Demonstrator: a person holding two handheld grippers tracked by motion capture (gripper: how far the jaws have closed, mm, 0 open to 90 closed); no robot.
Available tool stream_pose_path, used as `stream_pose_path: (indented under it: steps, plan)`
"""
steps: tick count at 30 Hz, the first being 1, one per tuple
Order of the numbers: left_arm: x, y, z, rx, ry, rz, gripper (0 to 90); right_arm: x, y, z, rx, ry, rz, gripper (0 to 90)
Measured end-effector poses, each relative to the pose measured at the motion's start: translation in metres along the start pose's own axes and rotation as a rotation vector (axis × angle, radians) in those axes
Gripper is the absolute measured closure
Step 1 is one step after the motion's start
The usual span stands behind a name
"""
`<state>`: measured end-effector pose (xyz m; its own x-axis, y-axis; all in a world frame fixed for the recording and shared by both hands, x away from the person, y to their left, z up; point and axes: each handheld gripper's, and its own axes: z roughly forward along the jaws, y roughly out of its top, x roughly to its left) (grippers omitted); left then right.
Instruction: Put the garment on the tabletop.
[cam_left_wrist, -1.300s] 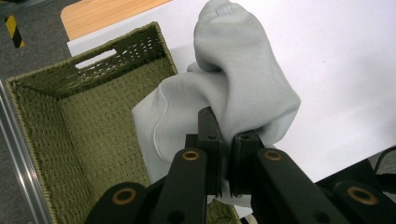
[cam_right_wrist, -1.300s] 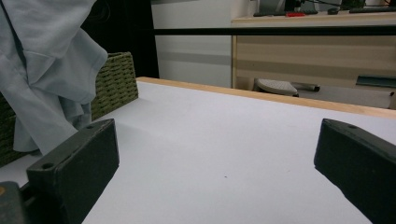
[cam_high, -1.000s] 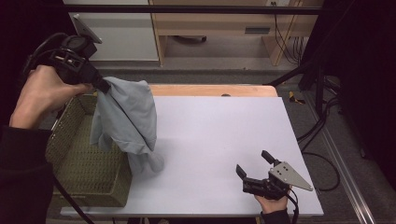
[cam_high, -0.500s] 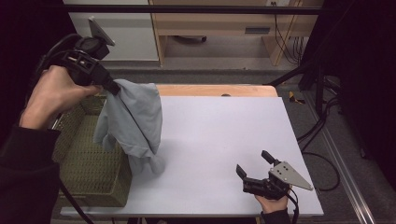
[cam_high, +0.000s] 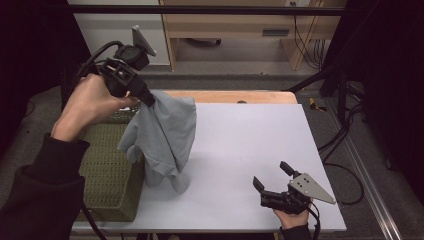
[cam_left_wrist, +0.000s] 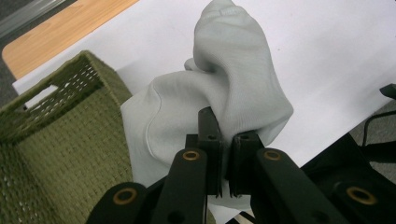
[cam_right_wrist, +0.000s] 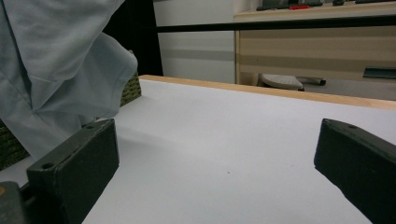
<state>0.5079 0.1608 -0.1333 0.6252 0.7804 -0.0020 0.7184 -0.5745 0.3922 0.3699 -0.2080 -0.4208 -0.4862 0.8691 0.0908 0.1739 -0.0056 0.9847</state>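
Higher now, the left gripper (cam_high: 149, 100) lifts the cloth (cam_high: 162, 135), fingers clamped; raise until its hem clears the basket (cam_high: 107, 185). Right gripper (cam_high: 272, 181) fingers apart.

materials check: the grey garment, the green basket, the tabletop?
Grey garment: soft, matte knit fabric by the look; fine ribbing and limp folds where it hangs from the left tool.
Green basket: woven cord or fibre, open weave with a handle slot; stiffness unclear.
Tabletop: smooth white matte sheet, probably laminate, over a wood-look board at the far edge.
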Motion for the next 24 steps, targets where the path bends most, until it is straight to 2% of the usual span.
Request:
stream_pose_path:
  steps: [3,6,10,13,15,16,19,20,24]
  plan:
    - [-0.010,0.005,0.002,-0.011,-0.005,0.025,85.1,0.001,0.001,-0.001,-0.001,0.003,0.016,0.4]
    - [-0.020,0.010,0.003,-0.024,-0.019,0.039,85.2,-0.001,0.001,-0.001,-0.004,0.001,-0.004,0.4]
    - [-0.033,0.017,0.006,-0.021,-0.024,0.078,85.1,-0.001,0.002,-0.002,-0.012,0.000,0.006,0.4]
    - [-0.041,0.020,0.009,-0.031,-0.027,0.090,85.1,-0.001,0.002,-0.002,-0.010,-0.001,-0.001,0.4]
    - [-0.046,0.022,0.011,-0.040,-0.030,0.107,85.1,0.000,0.002,-0.003,0.001,0.000,0.012,0.4]
    - [-0.048,0.024,0.013,-0.037,-0.035,0.115,85.1,-0.001,0.002,-0.002,-0.010,0.000,-0.002,0.4]
    - [-0.054,0.026,0.018,-0.028,-0.036,0.143,85.1,0.000,0.002,-0.003,-0.014,0.001,0.003,0.4]
    - [-0.057,0.027,0.019,-0.030,-0.037,0.148,85.1,-0.001,0.002,-0.003,-0.020,0.003,-0.009,0.3]
    - [-0.066,0.031,0.030,-0.023,-0.061,0.178,85.1,0.000,0.002,-0.003,-0.014,0.001,0.005,0.4]
